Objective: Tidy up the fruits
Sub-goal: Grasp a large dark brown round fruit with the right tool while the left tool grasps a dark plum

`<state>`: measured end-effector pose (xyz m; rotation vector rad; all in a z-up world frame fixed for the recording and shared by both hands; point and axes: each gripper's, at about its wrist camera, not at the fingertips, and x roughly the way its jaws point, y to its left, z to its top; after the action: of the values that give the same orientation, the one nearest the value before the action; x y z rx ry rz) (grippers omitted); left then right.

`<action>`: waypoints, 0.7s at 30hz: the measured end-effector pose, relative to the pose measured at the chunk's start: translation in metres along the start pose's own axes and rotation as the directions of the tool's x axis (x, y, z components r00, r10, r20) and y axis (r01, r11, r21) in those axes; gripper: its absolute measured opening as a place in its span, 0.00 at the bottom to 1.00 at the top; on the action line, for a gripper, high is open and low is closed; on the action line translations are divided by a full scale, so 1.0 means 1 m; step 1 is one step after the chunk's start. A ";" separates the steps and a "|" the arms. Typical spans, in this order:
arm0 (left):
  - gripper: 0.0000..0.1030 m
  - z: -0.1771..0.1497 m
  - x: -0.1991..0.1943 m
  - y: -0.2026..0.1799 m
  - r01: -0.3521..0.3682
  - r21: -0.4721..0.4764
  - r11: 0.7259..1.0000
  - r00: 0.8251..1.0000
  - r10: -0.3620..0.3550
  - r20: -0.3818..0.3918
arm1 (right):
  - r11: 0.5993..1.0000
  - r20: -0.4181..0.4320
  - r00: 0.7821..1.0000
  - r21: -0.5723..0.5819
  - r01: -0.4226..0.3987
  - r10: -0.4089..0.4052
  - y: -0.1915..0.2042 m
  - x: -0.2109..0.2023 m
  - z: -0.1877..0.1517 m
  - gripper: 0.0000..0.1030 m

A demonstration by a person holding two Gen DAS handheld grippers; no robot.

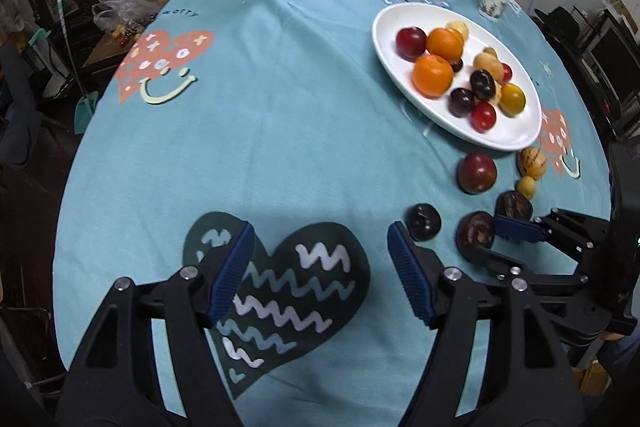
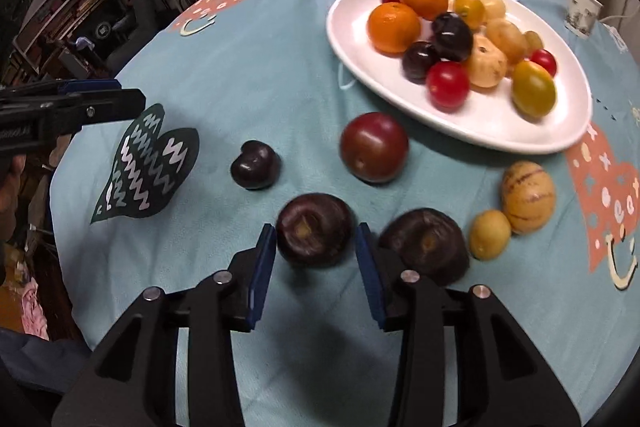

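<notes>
Right wrist, fruit (image 2: 315, 229) between tool (image 2: 316, 267) pads

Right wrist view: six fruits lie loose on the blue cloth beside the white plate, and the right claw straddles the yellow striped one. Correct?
Not quite. In the right wrist view the right claw straddles a dark purple fruit, not the yellow striped one, which lies off beside the white plate. The six loose fruits are correct.

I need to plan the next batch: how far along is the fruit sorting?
Done: the white plate already holds oranges, tomatoes and plums. In hand: the right gripper is open around a dark purple fruit on the blue cloth, not gripping it. The left gripper is open and holds nothing. Left: six fruits off the plate, that one included.
</notes>
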<state>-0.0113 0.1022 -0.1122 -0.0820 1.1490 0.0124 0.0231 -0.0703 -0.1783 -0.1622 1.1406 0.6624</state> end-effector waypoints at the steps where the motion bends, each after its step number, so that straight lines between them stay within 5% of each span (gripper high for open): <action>1: 0.68 0.001 0.002 -0.003 0.004 0.007 1.000 1.000 -0.004 -0.006 | 1.000 0.002 1.000 -0.019 0.013 -0.013 0.003 0.001 -0.001 0.42; 4: 0.68 0.003 0.008 -0.014 0.019 0.033 0.999 1.000 -0.018 -0.019 | 1.000 0.003 1.000 -0.029 -0.009 0.009 0.003 -0.003 -0.004 0.35; 7: 0.68 0.007 0.016 -0.031 0.032 0.070 0.997 0.999 -0.029 -0.034 | 0.998 0.012 0.998 -0.008 -0.058 0.058 -0.006 -0.013 -0.004 0.16; 15: 0.68 0.010 0.040 -0.059 0.056 0.127 0.990 0.996 -0.047 -0.078 | 0.993 0.039 0.993 0.033 -0.117 0.115 -0.012 -0.030 -0.013 0.08; 18: 0.68 0.013 0.033 -0.045 0.043 0.096 0.994 0.998 -0.038 -0.059 | 0.987 0.034 0.989 0.073 -0.146 0.143 -0.016 -0.027 -0.011 0.20; 20: 0.68 0.016 0.029 -0.032 0.032 0.066 0.997 0.998 -0.029 -0.048 | 0.989 0.042 0.993 0.096 -0.115 0.112 -0.019 -0.027 -0.012 0.63; 21: 0.68 0.017 0.027 -0.024 0.026 0.046 0.999 0.999 -0.024 -0.044 | 0.989 0.051 0.994 0.103 -0.104 0.100 -0.018 -0.028 -0.014 0.64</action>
<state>0.0160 0.0786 -0.1285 -0.0553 1.1911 -0.0388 0.0156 -0.1019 -0.1635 0.0013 1.1424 0.6913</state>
